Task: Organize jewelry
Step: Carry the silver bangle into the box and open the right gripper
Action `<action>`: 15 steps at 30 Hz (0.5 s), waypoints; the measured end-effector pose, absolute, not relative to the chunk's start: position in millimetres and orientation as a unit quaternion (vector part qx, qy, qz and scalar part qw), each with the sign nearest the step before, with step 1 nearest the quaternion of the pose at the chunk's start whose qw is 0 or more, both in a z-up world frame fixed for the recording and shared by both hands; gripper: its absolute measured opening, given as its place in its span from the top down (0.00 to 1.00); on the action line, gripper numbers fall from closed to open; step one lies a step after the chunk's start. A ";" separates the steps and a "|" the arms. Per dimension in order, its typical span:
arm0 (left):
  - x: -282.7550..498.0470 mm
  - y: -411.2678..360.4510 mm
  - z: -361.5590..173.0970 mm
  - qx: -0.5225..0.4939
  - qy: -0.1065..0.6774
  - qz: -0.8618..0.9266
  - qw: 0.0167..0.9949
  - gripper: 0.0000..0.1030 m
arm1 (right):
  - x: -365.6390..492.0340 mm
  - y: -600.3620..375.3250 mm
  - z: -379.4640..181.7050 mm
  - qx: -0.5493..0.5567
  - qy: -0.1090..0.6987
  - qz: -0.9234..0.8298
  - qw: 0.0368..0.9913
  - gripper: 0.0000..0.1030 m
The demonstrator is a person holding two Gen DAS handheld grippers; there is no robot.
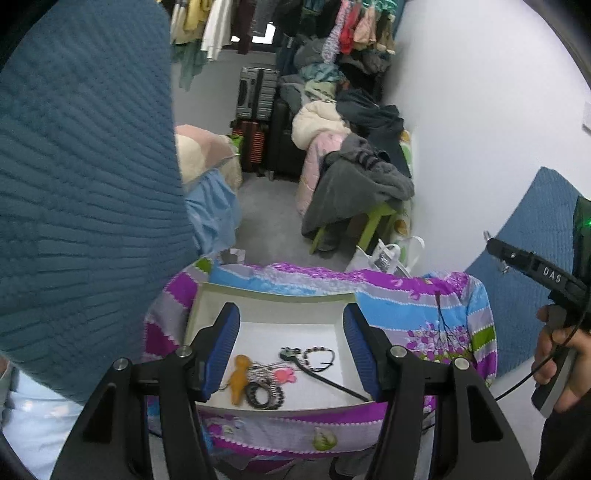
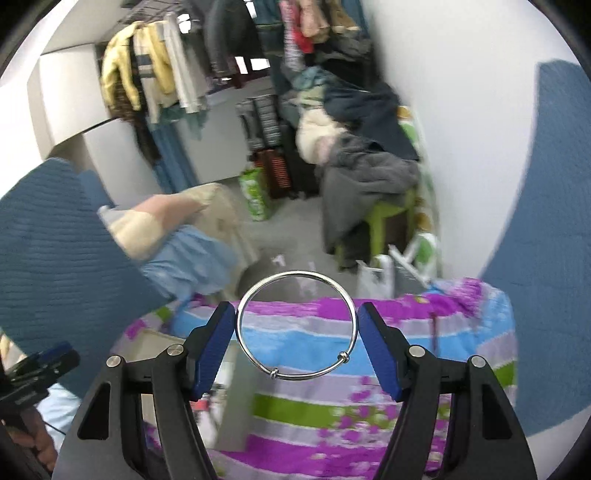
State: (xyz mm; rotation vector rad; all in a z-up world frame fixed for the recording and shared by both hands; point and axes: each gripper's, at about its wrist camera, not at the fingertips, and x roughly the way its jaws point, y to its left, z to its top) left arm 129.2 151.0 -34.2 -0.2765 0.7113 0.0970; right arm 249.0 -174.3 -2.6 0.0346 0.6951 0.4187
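Silver bangle [image 2: 297,325] clamped across its width between the blue pads [image 2: 211,354] of the right gripper [image 2: 297,345], ring facing the camera, two small beads on its lower arc, held above the patterned cloth [image 2: 314,406]. In the left wrist view, left gripper [image 1: 291,354] empty, blue pads well apart, hanging over a white shallow box [image 1: 273,306]. Inside the box, near its front edge: an orange figure-shaped charm [image 1: 238,378], a dark coiled beaded bracelet [image 1: 264,395], a pink flower-shaped piece [image 1: 284,376], a tangle of fine chain [image 1: 258,371] between charm and flower. A little further back, a dark beaded loop [image 1: 319,358] and a small dark pendant [image 1: 288,352], with a black cord [image 1: 332,384] running off toward the box's right front corner. Box resting on the purple, blue and green striped cloth, draped over a small surface. At the right edge of the left view, a hand [image 1: 557,362] gripping the handle of the other gripper. Blue knitted sleeve [image 1: 85,184] filling the left side. Beyond the cloth, grey floor [image 1: 266,206], a green stool [image 1: 373,218] heaped with grey and dark clothing, stacked suitcases [image 1: 258,110] against the far wall, garments hanging on a rail [image 1: 280,22] above.
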 end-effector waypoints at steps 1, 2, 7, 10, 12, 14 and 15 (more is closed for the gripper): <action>126.9 155.5 -35.1 -0.136 0.347 0.052 0.926 0.43 | 247.2 -159.7 -4.5 0.012 0.340 0.215 0.915 0.35; 124.2 160.2 -36.8 -0.136 0.348 0.057 0.926 0.43 | 244.3 -152.5 -7.3 0.011 0.342 0.221 0.913 0.35; 112.5 178.3 -52.0 -0.148 0.356 0.073 0.920 0.43 | 240.3 -97.1 -36.1 -0.003 0.371 0.266 0.890 0.35; 105.5 188.5 -62.6 -0.152 0.362 0.086 0.916 0.43 | 235.9 -70.2 -56.5 -0.014 0.390 0.282 0.876 0.35; 100.9 196.3 -71.3 -0.161 0.367 0.094 0.911 0.43 | 232.4 -53.5 -73.4 -0.025 0.404 0.293 0.866 0.35; 96.7 203.6 -80.2 -0.166 0.372 0.100 0.908 0.43 | 228.8 -30.8 -96.4 -0.040 0.427 0.306 0.850 0.35; 96.6 206.7 -84.3 -0.168 0.376 0.103 0.906 0.43 | 227.7 -25.6 -103.4 -0.043 0.432 0.310 0.846 0.35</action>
